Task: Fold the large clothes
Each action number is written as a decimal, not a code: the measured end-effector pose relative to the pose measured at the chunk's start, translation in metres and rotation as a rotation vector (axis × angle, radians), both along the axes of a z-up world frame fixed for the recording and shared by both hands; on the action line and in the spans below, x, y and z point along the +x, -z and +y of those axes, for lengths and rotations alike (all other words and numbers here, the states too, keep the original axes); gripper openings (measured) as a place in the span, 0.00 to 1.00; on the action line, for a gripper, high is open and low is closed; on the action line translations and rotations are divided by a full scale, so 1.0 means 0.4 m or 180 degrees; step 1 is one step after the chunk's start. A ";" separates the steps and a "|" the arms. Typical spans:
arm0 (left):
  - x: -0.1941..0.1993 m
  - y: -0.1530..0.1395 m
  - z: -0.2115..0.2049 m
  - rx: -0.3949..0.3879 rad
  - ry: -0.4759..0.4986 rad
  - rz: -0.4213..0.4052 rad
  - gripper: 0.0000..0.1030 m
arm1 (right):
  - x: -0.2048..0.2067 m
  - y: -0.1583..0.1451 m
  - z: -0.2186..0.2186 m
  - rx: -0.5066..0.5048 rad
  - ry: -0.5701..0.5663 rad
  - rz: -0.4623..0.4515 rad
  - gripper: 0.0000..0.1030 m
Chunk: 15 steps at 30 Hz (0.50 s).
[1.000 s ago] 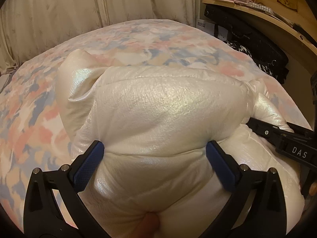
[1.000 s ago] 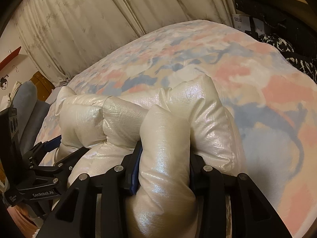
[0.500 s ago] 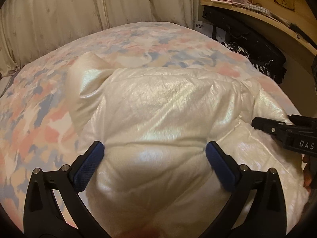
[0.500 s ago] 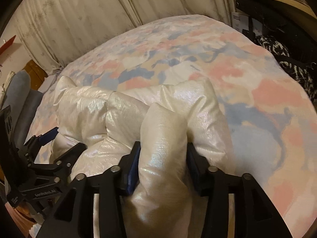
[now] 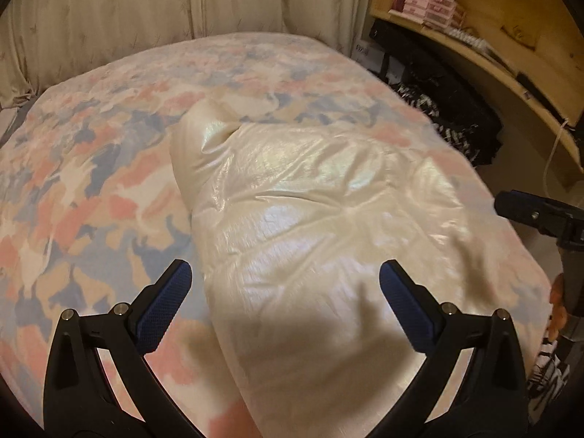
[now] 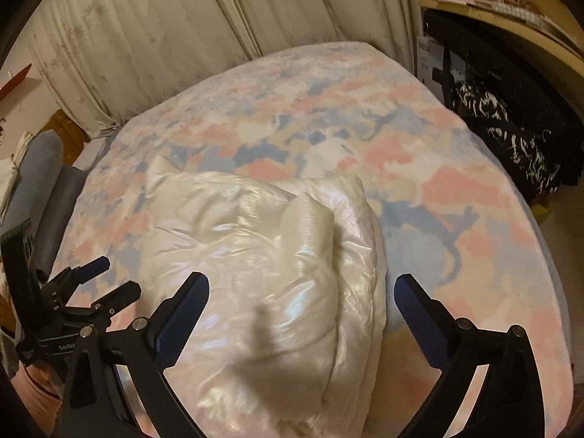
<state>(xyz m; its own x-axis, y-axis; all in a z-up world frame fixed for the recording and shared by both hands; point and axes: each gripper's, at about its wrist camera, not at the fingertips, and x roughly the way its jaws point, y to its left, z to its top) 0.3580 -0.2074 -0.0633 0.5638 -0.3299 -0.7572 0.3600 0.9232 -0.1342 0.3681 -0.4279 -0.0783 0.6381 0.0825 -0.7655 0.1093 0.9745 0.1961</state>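
A shiny cream puffer jacket (image 5: 328,241) lies bunched in a folded heap on the bed, also in the right wrist view (image 6: 262,262). My left gripper (image 5: 284,292) is open and empty, held above the jacket's near end. My right gripper (image 6: 301,299) is open and empty above the jacket's right side. The right gripper shows at the right edge of the left wrist view (image 5: 540,215). The left gripper shows at the lower left of the right wrist view (image 6: 95,284).
The bed has a pink, blue and beige patterned cover (image 5: 91,168). Cream curtains (image 6: 182,36) hang behind it. A wooden desk with pink boxes (image 5: 430,3) and black bags (image 6: 511,135) stand to the right. A grey chair (image 6: 40,182) stands left.
My right gripper has let go of the jacket fold and opened. Both grippers have pulled back and up from the jacket, which has settled flatter on the bed.
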 end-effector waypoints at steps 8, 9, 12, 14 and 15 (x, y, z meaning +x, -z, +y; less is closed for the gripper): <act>-0.128 -0.098 0.013 0.0007 0.0155 -0.0241 0.99 | -0.091 -0.119 0.091 -0.0204 -0.0239 -0.0271 0.99; -0.137 -0.104 0.009 0.0002 0.0192 -0.0204 0.99 | -0.099 -0.127 0.104 -0.0266 -0.0259 -0.0299 0.99; -0.157 -0.111 -0.001 -0.0048 0.0282 -0.0073 0.99 | -0.128 -0.145 0.156 -0.0508 -0.0377 -0.0376 0.99; -0.165 -0.108 -0.012 -0.0039 0.0346 0.0011 0.99 | -0.135 -0.140 0.168 -0.0463 -0.0453 -0.0318 0.99; -0.169 -0.104 -0.014 -0.0071 0.0406 0.0051 0.99 | -0.136 -0.136 0.179 -0.0464 -0.0491 -0.0215 0.99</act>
<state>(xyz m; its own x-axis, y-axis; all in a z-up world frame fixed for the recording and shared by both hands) 0.2903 -0.2131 -0.0216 0.5040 -0.4151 -0.7574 0.4720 0.8668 -0.1610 0.3137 -0.3561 -0.0239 0.6767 0.0745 -0.7324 -0.0517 0.9972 0.0536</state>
